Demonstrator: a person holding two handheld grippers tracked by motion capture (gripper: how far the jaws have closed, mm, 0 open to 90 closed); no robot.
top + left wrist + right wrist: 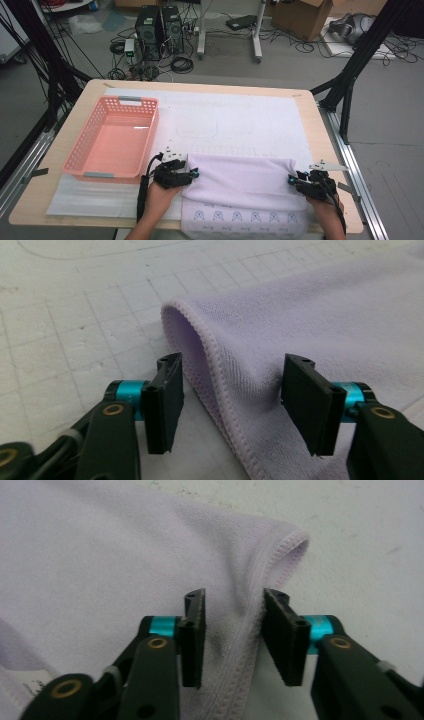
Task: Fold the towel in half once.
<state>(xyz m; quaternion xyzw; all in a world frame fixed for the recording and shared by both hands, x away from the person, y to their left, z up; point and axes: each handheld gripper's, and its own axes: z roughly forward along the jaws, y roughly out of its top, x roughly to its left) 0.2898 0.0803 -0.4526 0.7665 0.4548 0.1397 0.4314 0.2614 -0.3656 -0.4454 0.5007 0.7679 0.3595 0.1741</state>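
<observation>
Folded lilac towel (pixel 240 180) lies lengthwise right of the pink basket (pixel 116 137); left gripper (pixel 230 400) and right gripper (pixel 234 635) straddle its end hems, jaws parted, gripping nothing

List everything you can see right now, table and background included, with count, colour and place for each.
Towel: one, pale lilac, folded over at the table's near edge, between the two claws.
Basket: one, salmon pink, perforated walls, left part of the table, nothing inside.
Mat: one, white with a faint grid, covers most of the table top.
Table: one, light wood.
Computer towers: two, black, on the floor beyond the table, cables around them.
Cardboard box: one, brown, floor at the far right.
Left claw: one, black with teal collars, open, astride the towel's stitched left edge.
Right claw: one, black with teal collars, open, astride the towel's stitched right edge.
</observation>
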